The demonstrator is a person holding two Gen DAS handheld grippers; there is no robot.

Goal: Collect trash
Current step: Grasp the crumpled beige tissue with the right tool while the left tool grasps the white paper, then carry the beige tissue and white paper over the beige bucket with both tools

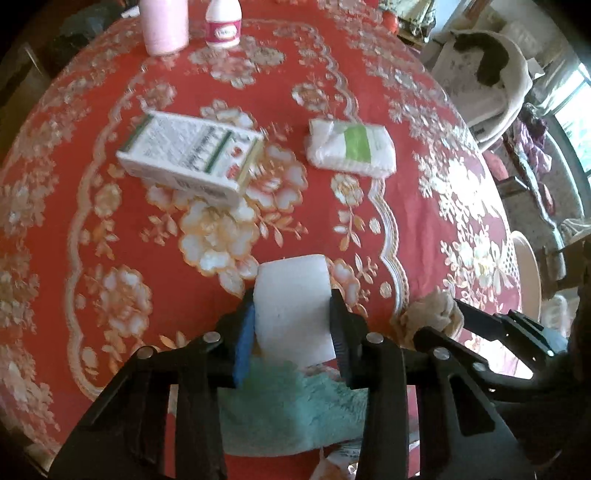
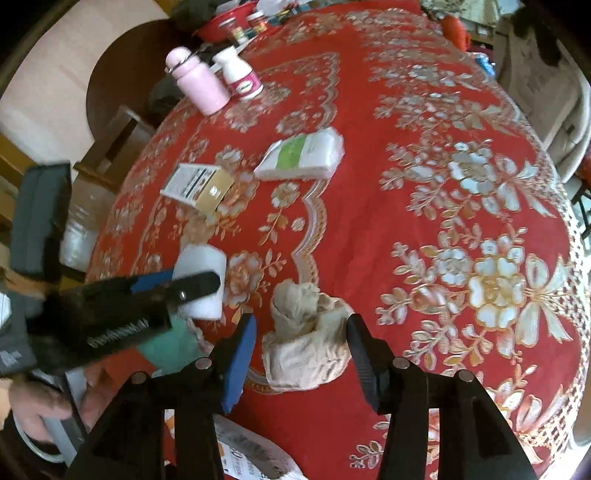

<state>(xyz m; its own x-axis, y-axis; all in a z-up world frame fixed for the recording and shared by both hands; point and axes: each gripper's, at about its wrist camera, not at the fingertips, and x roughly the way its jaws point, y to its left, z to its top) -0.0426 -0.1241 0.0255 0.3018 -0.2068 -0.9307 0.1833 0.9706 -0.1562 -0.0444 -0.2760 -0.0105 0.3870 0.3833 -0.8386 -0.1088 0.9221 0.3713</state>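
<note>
White foam block (image 1: 293,308) sits on red floral tablecloth (image 1: 369,229), pinched betw. left gripper (image 1: 293,325) pads, teal fluffy cloth (image 1: 295,402) just below it. Crumpled beige paper wad (image 2: 306,339) lies betw. right gripper (image 2: 301,354) fingers; jaws apart, not touching it. Farther off: white carton (image 1: 190,158), white wipes pack w/ green band (image 1: 351,146), pink bottle (image 1: 166,24).

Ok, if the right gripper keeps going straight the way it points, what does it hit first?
Most likely the crumpled beige wad, which lies between the right gripper's open jaws with gaps on both sides. Below it is the red tablecloth. Depth is hard to judge.
</note>
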